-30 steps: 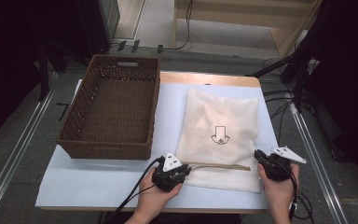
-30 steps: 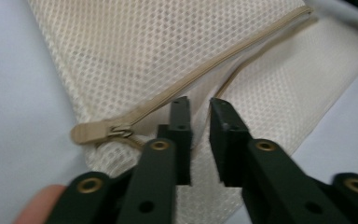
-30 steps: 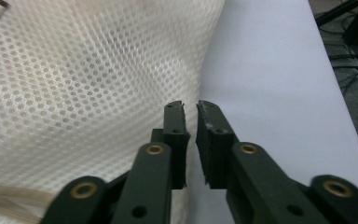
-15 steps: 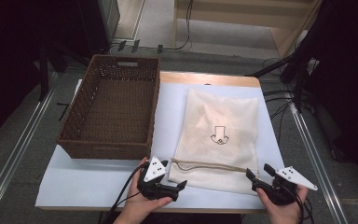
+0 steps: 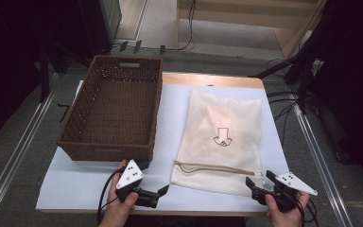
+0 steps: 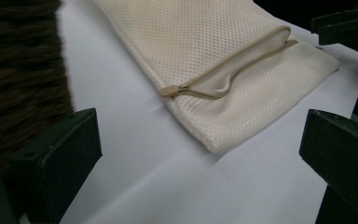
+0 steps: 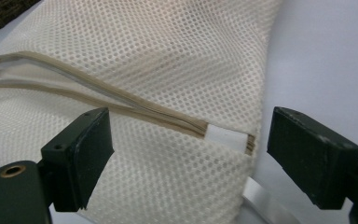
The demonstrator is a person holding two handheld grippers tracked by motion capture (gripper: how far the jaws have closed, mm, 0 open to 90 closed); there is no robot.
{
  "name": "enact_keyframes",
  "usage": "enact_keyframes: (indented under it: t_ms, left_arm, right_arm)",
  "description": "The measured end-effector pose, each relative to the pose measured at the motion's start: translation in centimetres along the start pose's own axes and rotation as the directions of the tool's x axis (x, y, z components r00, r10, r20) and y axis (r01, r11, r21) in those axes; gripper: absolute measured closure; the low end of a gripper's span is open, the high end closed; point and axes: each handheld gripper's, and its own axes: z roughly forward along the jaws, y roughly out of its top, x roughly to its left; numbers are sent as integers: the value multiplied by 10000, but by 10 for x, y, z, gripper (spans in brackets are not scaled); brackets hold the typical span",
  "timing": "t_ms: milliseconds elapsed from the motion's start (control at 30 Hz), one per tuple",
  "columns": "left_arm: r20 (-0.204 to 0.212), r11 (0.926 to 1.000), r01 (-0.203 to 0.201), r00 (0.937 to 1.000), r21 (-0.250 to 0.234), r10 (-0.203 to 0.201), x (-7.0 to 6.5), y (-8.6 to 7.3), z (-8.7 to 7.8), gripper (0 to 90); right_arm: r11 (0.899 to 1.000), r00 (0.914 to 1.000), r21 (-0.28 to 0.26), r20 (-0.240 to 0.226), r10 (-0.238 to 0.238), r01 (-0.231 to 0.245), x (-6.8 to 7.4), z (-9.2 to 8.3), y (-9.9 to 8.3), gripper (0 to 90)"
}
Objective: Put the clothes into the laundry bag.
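We just opened both jaws: left gripper (image 5: 157,195) and right gripper (image 5: 256,186) empty, off bag (image 5: 222,142). Bag lies flat beside basket (image 5: 113,113), zipper probably part-open; release done.

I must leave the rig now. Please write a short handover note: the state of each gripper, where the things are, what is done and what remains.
Left gripper: jaws just opened, nothing between them, near the table's front edge, left of the cream mesh zip bag.
Right gripper: jaws just opened, nothing held, at the bag's near right corner.
The bag lies flat on the white table cover, its zip partly open.
The brown wicker basket stands beside it.
Probably left: put the bag into the basket.
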Motion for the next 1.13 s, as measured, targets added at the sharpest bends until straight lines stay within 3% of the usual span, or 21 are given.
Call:
enact_keyframes:
  t_ms: [233, 467, 633, 733, 800, 900, 1133]
  left_arm:
    - [-816, 9996, 251, 9963, -100, -259, 32, -9, -31, 0]
    - [-1438, 9964, 757, 9863, -376, -804, 61, -14, -53, 0]
    - [-1841, 9980, 578, 9810, -255, -615, 72, -18, -67, 0]
    - [-1885, 9931, 1008, 9759, -593, -1103, 82, -21, -75, 0]
    - [-1894, 9893, 1269, 9721, -722, -1385, 87, -23, -76, 0]
    - [-1999, 9900, 1298, 9700, -549, -1383, 90, -25, -74, 0]
    - [-1963, 9925, 1207, 9729, -193, -1221, 89, -26, -66, 0]
  right_arm:
    - [10000, 9997, -45, 216, 64, -63, -18, -4, -1, 147]
    - [9990, 9990, -289, 286, 352, -343, -31, -4, -2, 151]
    - [9977, 9976, -338, 347, 598, -586, -38, -5, -2, 157]
    - [9967, 9968, -399, 353, 720, -705, -41, -6, -3, 162]
    - [9964, 9963, -392, 384, 768, -753, -41, -6, -3, 167]
    - [9970, 9968, -379, 408, 694, -678, -40, -5, -3, 169]
    - [9979, 9976, -352, 420, 558, -544, -37, -4, -4, 172]
